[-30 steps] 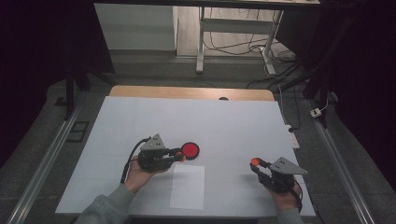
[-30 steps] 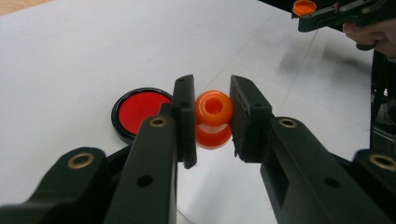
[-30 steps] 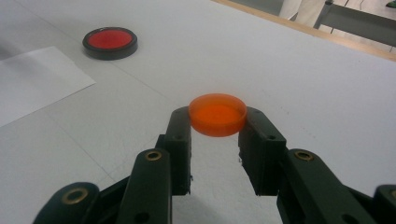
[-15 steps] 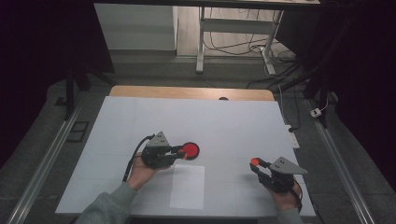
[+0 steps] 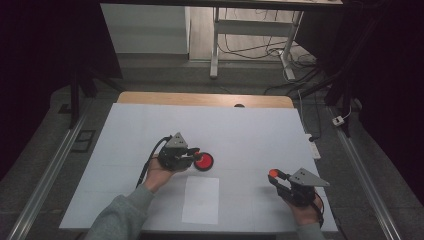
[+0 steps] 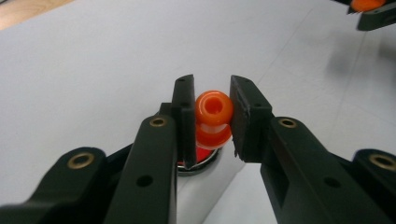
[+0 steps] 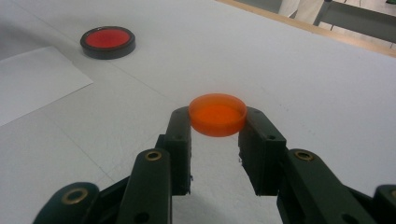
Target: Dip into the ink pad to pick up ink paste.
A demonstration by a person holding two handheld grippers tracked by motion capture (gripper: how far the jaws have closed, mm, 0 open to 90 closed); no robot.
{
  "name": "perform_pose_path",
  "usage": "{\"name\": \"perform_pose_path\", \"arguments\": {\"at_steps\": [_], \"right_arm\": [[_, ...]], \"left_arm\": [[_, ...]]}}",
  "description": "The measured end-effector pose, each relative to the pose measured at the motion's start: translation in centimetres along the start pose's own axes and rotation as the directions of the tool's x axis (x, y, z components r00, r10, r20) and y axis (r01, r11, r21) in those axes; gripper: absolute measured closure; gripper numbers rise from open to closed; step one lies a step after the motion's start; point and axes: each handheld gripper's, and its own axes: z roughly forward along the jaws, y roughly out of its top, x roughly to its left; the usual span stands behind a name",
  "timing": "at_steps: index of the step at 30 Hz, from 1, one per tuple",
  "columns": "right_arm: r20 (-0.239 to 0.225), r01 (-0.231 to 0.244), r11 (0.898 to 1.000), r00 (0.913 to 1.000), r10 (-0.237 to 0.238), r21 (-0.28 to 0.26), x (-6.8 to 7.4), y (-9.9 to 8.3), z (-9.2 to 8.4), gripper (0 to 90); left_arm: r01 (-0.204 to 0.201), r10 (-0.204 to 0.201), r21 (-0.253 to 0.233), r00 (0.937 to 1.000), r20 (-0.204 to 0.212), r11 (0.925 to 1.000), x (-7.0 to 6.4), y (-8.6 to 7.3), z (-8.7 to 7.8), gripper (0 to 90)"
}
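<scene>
My left gripper (image 5: 195, 151) is shut on a small orange piece with a round hole in its top (image 6: 213, 106). It hangs just above a red disc in a black rim (image 5: 203, 161), whose edge peeks out under the jaws (image 6: 201, 156). My right gripper (image 5: 274, 176), near the table's front right, is shut on a flat orange cap (image 7: 217, 113), held level a little above the white surface. The right gripper view (image 7: 217, 122) also has the red disc (image 7: 108, 39) lying far off at the upper left.
A white sheet of paper (image 5: 201, 199) lies on the white tabletop (image 5: 250, 135) between the two hands. A wooden strip (image 5: 200, 99) runs along the far edge. Metal rails (image 5: 45, 180) flank the table, and cables and desk legs (image 5: 215, 45) lie beyond.
The left gripper has shifted a little to the right and away from the person, closer over the red disc. The right gripper and its cap have stayed put.
</scene>
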Motion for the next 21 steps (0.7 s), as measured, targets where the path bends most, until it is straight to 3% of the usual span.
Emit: {"name": "perform_pose_path", "arguments": {"at_steps": [21], "right_arm": [[0.006, 0.003, 1.0, 1.0, -0.003, 0.009, 0.2, -0.1, 0.2, 64.7]], "left_arm": [[0.029, -0.028, 0.026, 0.9996, -0.004, 0.9992, 1.2, -0.4, 2.9, 72.6]]}}
